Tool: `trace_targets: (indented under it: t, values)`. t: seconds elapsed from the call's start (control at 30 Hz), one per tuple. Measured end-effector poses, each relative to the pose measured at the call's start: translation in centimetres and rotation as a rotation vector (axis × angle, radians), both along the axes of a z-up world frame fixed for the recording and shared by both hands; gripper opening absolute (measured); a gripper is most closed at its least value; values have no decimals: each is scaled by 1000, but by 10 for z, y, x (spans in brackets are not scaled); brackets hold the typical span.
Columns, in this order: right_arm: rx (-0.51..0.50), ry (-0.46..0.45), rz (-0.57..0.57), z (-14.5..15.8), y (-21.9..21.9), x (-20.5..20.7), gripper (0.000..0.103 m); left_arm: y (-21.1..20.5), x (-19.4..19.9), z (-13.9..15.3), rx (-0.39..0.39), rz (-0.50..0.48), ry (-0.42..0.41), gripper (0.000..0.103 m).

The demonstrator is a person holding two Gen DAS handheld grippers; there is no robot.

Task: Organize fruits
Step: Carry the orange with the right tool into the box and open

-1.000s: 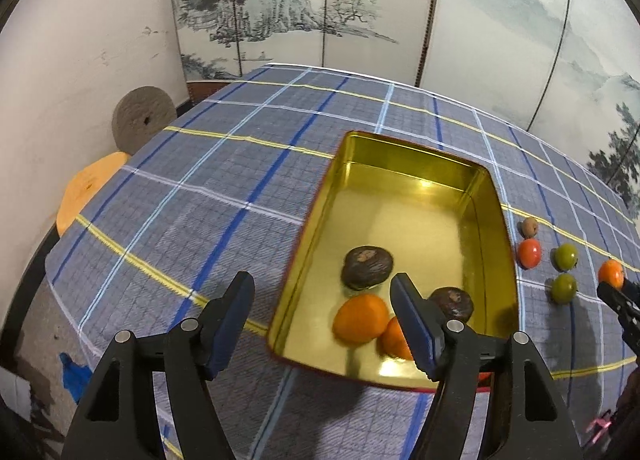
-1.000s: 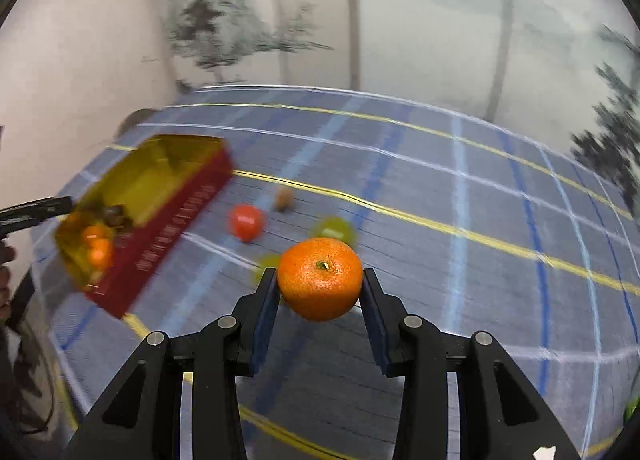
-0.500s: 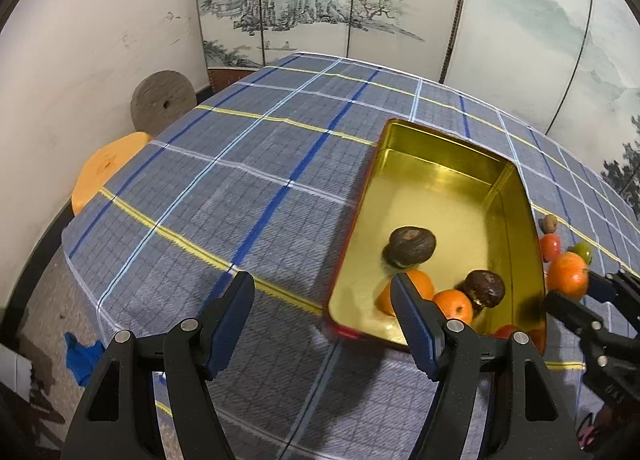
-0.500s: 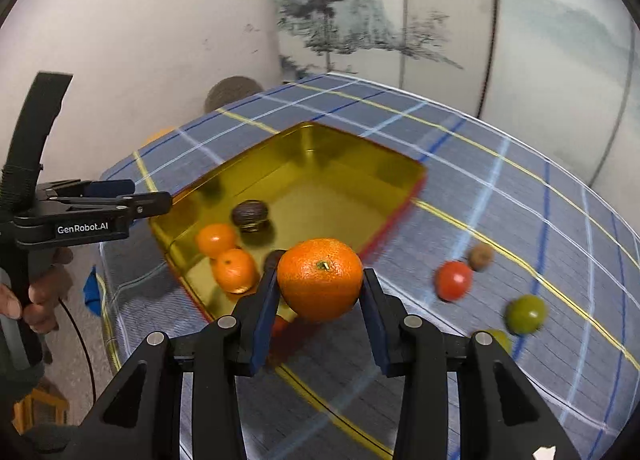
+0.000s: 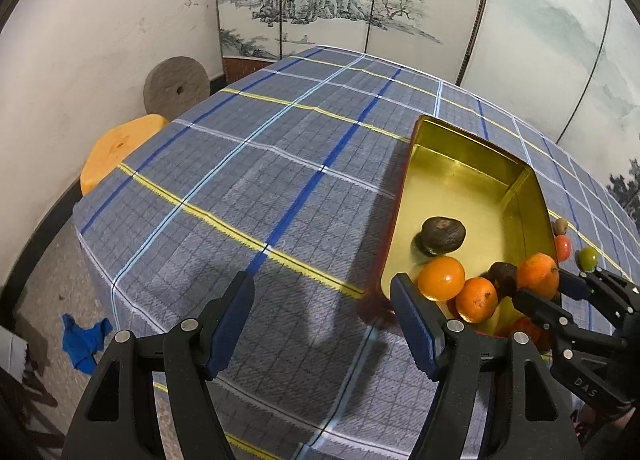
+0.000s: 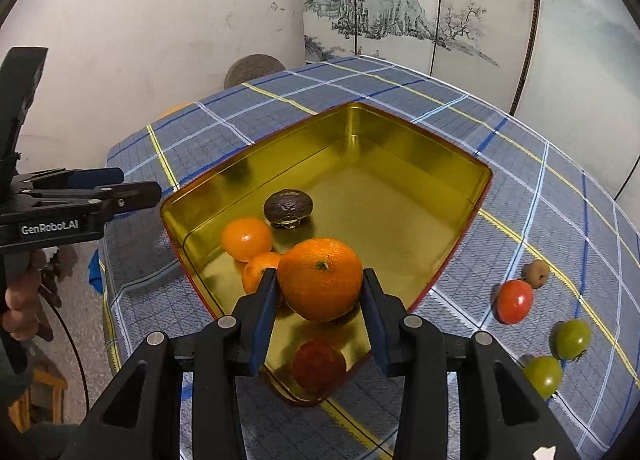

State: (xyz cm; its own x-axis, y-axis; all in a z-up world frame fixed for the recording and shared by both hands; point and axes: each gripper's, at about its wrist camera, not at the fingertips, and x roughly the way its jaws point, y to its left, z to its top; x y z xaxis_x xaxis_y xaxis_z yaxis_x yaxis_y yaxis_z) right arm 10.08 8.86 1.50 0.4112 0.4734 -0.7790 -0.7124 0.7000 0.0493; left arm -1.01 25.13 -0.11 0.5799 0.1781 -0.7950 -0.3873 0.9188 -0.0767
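An orange (image 6: pixel 320 278) is gripped by the right tool (image 6: pixel 320 300) above the gold tin's (image 6: pixel 400 132) near corner — not yet released. The left tool (image 5: pixel 322 320) is held open, empty. Several fruits are binned; four remain on the worktop (image 6: pixel 520 188) — beside the tin.

Left hand-held gripper (image 5: pixel 322 316) agape, right hand-held gripper (image 6: pixel 320 292) clamped.

"GenRobot.AI" – white letters on the black side of the left claw (image 6: pixel 100 190), seen from the right wrist | "DAS" – small pale letters on the black body of the right claw (image 5: pixel 548 292), seen from the left wrist | no other writing legible
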Motion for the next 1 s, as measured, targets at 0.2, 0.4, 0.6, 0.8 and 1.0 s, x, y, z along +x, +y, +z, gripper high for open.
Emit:
trace_targets:
  t: [0.2,0.4,0.6,0.8,1.0]
  values:
    - [-22,2,4,-6,6,-1,38,-1,-4,0,-10,-13,-2,71]
    - [-32,-1,8,-8,7,-1,38,-2,-6,0,-15,-16,-5,71]
    - [-32,-2,10,-9,8,-4,39,-5,-8,-1,-19,-22,-3,71]
    - [-23,-3,7,-7,6,-6,39,-11,-8,-2,-24,-32,3,71]
    - [-12,-9,5,-4,4,-9,42,-17,-8,-1,-22,-42,2,71]
